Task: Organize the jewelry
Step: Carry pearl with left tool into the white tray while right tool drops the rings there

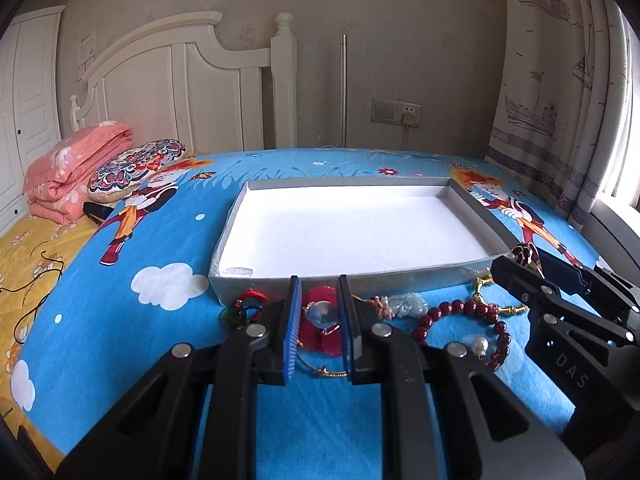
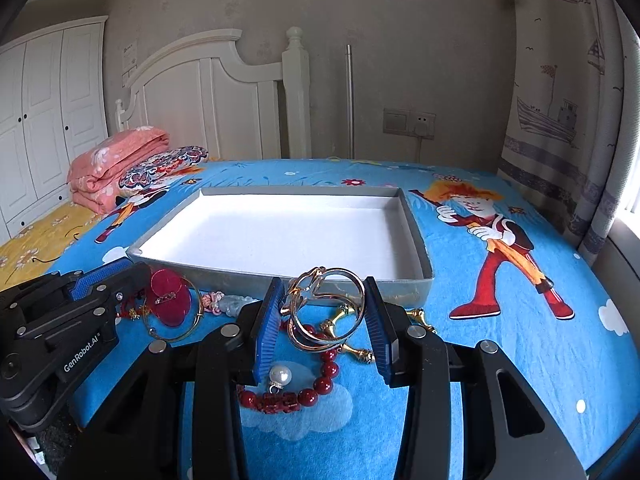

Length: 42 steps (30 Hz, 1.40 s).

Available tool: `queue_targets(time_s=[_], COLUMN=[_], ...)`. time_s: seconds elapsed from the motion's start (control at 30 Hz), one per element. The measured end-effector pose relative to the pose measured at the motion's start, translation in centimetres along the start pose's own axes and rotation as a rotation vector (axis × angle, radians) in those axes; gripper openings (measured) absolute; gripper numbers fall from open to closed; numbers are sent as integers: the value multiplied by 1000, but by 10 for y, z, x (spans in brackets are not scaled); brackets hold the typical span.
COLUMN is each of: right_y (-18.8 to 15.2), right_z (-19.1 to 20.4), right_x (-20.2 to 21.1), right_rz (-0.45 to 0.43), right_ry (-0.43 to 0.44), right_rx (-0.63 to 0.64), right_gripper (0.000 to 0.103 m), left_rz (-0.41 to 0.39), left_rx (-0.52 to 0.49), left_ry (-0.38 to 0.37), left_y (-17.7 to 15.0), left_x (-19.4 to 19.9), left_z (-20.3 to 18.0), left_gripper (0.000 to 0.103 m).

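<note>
In the left wrist view, the left gripper (image 1: 320,320) has its blue-padded fingers drawn nearly together on a thin gold hoop earring with flat round red discs and a small clear bead (image 1: 325,322), which hangs between them above the bed's blue cartoon-print cover (image 1: 160,240). The shallow grey cardboard tray with a white lining (image 1: 256,278) lies straight ahead, just beyond the fingertips, its long side running left to right across the view and its near wall the first thing to clear. On the cover to the right lie a dark red bead bracelet with a white pearl charm (image 1: 464,320) and a pale green and pink knotted charm (image 1: 404,304). In the right wrist view, the right gripper (image 2: 326,308) is half closed, its fingers pinching a cluster of interlocked silver and gold metal rings (image 2: 326,304) by its left and right edges. It too faces the tray (image 2: 412,216), and the near wall sits directly behind the rings — so the way in is forward and over that wall. Both hands look about equally near the tray, the left beside the near-left part, the right beside the near-right part. The white floor looks bare.
</note>
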State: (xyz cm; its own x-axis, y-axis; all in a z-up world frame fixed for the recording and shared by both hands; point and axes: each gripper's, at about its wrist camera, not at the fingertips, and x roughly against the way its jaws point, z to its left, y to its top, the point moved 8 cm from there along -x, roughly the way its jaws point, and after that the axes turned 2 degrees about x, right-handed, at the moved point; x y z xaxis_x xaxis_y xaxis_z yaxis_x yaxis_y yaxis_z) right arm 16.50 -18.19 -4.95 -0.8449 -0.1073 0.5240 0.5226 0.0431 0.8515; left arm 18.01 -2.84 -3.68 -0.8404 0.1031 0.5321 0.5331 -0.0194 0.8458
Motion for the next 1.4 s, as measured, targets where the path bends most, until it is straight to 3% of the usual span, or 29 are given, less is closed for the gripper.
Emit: queue_targets(time_s=[0.37, 0.63, 0.9, 0.93, 0.97, 1.0, 1.03, 1.07, 1.23, 1.4], right_y=[52, 76, 75, 75, 74, 73, 73, 74, 74, 64], right_z=[-6, -13, -19, -20, -20, -21, -21, -22, -23, -26], right_x=[-35, -86, -120, -121, -122, -122, -121, -118, -104, -80], right_rz=[-12, 69, 159, 164, 168, 172, 168, 155, 129, 105], right_ry=[-27, -36, -59, -62, -61, -56, -53, -56, -62, -52], right_rx=[13, 1, -15, -17, -16, -13, -12, -11, 10, 5], right_gripper=[40, 40, 40, 40, 41, 49, 61, 64, 64, 64], left_rz=[68, 146, 208, 212, 216, 217, 211, 201, 186, 165], left_rx=[23, 19, 19, 22, 25, 29, 30, 30, 20, 45], left_ry=[25, 62, 103, 107, 106, 106, 112, 120, 135, 155], left_y=[49, 69, 74, 73, 72, 71, 71, 71, 69, 64], left_x=[-53, -109, -144, -146, -147, -147, -146, -145, -136, -112], left_z=[2, 8, 14, 16, 17, 18, 19, 20, 21, 28], left_gripper=[17, 17, 18, 21, 30, 44, 50, 56, 56, 69])
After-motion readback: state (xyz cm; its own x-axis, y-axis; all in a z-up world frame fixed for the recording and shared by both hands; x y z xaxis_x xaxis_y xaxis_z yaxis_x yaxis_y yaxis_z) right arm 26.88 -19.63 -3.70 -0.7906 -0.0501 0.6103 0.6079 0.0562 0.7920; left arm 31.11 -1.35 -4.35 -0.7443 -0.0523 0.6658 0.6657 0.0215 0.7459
